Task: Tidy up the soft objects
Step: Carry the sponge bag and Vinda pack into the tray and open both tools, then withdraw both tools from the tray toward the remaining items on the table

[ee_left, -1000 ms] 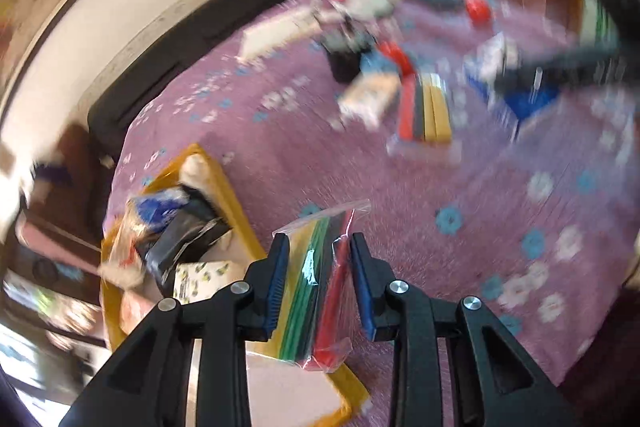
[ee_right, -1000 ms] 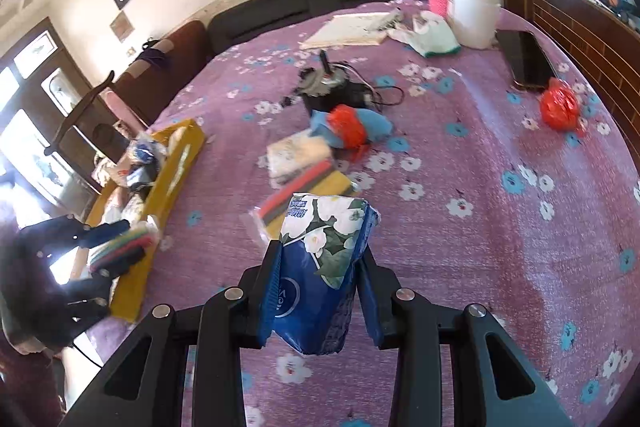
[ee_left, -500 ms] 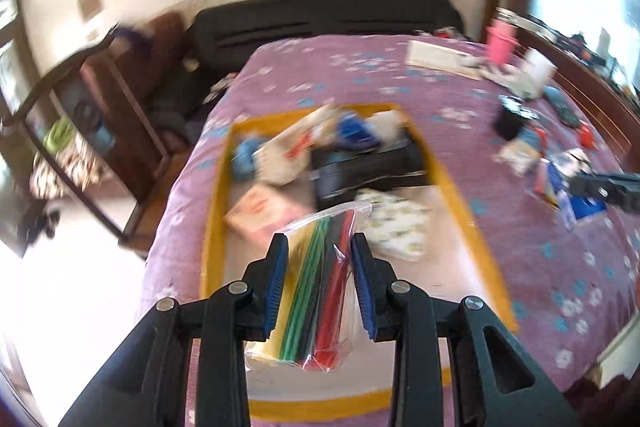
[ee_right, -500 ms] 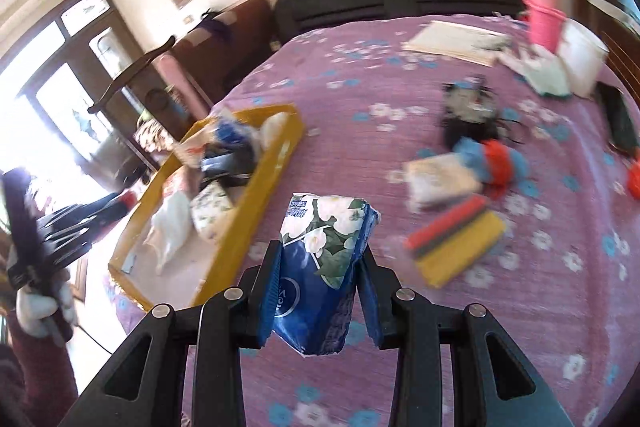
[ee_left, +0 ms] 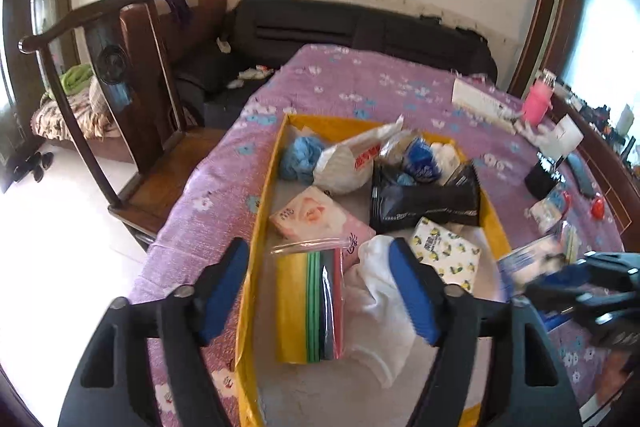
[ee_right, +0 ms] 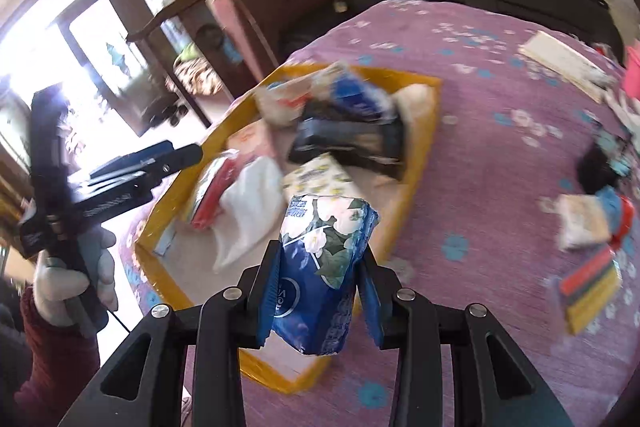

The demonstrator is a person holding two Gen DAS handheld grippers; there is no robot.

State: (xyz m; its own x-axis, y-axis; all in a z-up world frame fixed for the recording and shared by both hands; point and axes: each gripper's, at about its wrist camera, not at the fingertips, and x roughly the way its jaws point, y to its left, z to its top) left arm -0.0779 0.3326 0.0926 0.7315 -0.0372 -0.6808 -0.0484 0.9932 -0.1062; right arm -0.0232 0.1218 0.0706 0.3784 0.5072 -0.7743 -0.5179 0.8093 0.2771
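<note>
1. While the left gripper hangs over the near end of the yellow tray, its jaws stand wide apart with nothing between them.
2. Below those jaws, a clear zip bag of coloured cloths lies flat on the tray floor against the tray's left wall, touching neither jaw.
3. Just beside the bag lies a white sock, partly under the right-hand blue pad.
4. Farther along the tray sit a pink tissue pack, a lemon-print tissue pack, a black packet, a white plastic bag and a blue yarn-like bundle.
5. The tray rests on the purple flowered tablecloth near the table's left edge.
6. The right gripper has its jaws closed on a blue floral tissue pack, held upright above the cloth just beside the tray's near right wall.
7. Toward the table's right edge, well apart from the tray, lie a stack of coloured sponges and a small pale packet.
</note>
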